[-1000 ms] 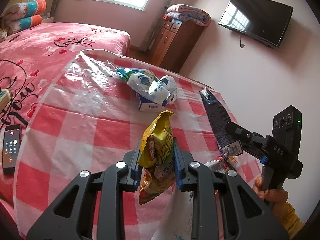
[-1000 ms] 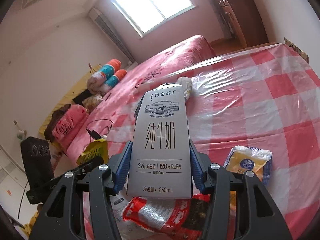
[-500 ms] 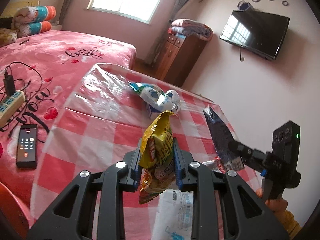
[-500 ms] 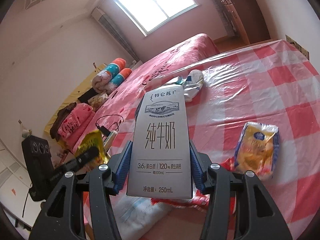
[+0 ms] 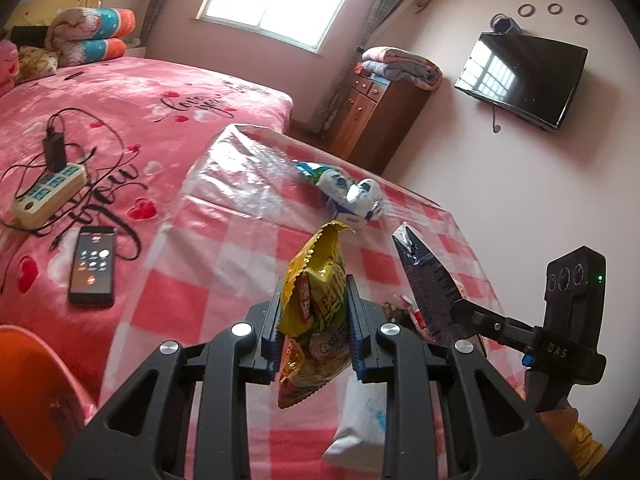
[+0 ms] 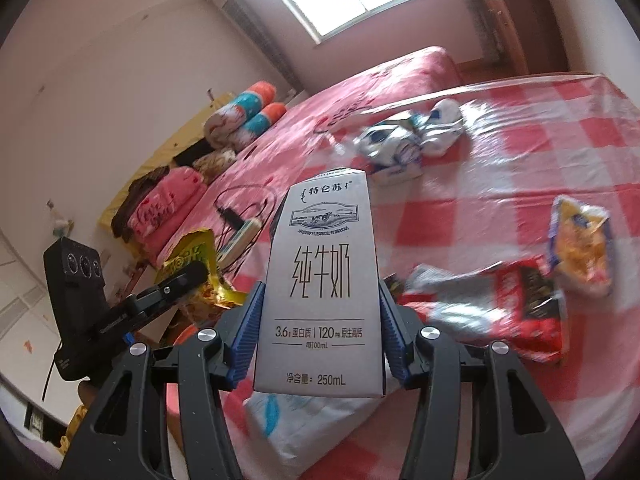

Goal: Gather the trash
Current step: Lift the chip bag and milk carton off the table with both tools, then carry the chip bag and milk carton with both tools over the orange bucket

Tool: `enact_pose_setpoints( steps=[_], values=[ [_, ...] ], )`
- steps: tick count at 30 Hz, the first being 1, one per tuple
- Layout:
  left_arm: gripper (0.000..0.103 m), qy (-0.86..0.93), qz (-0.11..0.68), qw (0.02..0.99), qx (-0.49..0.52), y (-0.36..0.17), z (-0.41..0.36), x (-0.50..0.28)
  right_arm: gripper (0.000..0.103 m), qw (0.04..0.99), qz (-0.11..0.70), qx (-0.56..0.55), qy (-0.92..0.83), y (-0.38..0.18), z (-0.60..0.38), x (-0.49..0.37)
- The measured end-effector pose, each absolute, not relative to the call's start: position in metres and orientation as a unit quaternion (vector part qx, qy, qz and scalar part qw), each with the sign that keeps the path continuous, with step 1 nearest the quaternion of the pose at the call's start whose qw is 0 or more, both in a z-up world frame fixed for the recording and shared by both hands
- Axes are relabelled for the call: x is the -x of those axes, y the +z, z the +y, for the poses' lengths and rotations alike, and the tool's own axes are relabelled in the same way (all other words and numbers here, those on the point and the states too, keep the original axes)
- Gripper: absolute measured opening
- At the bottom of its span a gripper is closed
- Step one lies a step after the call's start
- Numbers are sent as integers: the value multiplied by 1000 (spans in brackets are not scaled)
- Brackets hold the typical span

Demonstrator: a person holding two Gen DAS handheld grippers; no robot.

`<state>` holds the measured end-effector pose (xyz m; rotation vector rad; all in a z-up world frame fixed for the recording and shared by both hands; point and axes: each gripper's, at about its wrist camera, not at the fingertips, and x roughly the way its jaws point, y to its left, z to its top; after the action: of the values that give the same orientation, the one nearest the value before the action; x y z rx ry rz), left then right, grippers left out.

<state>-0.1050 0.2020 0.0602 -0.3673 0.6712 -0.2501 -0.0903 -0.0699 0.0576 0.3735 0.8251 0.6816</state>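
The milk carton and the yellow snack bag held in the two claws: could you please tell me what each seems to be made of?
Milk carton: looks like coated paperboard with a matte grey finish; flat stiff panels, sharp folded edges, printed text. Yellow snack bag: probably thin metallised plastic film, glossy; it crinkles, catches highlights and shows a torn top edge.

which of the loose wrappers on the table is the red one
The red snack bag lying flat right of the milk carton; the others are a yellow packet and white-blue wrappers.

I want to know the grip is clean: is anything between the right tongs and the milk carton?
Nothing visible. The right tongs press both blue pads straight on the carton's sides, holding it upright above the table.
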Motion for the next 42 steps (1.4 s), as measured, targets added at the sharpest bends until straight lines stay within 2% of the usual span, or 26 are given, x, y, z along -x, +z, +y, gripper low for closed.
enact_pose_setpoints(
  steps=[24,42],
  values=[
    [28,13,354,910,215,32,322,192,54,770,449,-66,449,55,85,140],
    [28,138,380,875,268,-18,414,241,55,707,473,18,525,44,214,169]
  ],
)
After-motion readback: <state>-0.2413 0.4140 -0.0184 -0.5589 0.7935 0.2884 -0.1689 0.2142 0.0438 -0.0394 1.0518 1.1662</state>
